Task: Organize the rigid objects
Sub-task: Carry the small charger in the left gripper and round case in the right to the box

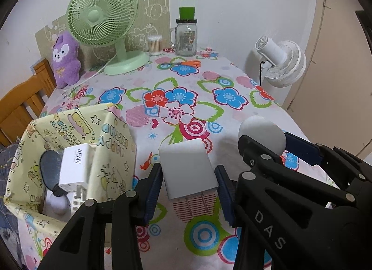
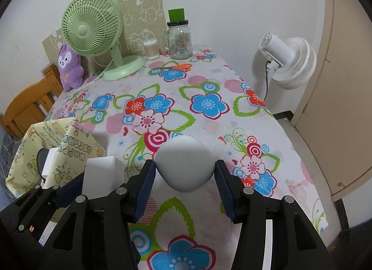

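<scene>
The left gripper [image 1: 189, 191] has its blue-padded fingers [image 1: 152, 191] closed on the sides of a flat white rectangular block [image 1: 187, 168], lifted above the flowered tablecloth [image 1: 209, 79] just beside the pale yellow cartoon-print fabric bin [image 1: 111, 144]. The right gripper [image 2: 184, 179] pinches a smooth white egg-shaped object [image 2: 184, 163] between its own blue pads [image 2: 146, 181], also clear of the cloth. Both pieces are probably held aloft because they are headed for the bin, which sits at the near left edge of the table, so the left load has the shorter trip.

The left wrist view looks down into the bin: a white box marked 45W [image 1: 74, 165], a dark oval disc [image 1: 50, 170] and a small white rounded piece [image 1: 57, 203] already lie inside (little free floor remains, I judge). The right wrist view shows only the bin's rim and outer wall, but it shows the egg's full outline and both pads against it, which the left view partly hides behind the right gripper's black frame. At the far end stand a green desk fan [image 2: 91, 28] and a glass jar [image 2: 180, 41].
</scene>
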The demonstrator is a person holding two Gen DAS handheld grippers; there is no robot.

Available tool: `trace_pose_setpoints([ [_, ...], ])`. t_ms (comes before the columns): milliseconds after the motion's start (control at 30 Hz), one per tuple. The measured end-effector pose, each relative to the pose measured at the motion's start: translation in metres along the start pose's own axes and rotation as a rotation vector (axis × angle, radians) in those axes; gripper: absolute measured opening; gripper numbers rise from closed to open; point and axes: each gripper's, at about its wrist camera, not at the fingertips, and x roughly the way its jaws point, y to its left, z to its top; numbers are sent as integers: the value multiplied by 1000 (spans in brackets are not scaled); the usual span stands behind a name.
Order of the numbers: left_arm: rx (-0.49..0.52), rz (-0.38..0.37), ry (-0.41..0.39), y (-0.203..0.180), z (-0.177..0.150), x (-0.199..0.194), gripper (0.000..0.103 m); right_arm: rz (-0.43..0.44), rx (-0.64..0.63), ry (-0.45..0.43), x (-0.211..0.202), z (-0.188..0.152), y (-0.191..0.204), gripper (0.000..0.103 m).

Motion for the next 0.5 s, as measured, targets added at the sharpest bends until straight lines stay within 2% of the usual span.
trace_pose_setpoints([
  [500, 25, -35, -39, 3, 1, -40, 47, -33, 6, -56, -46, -1, 9, 55],
])
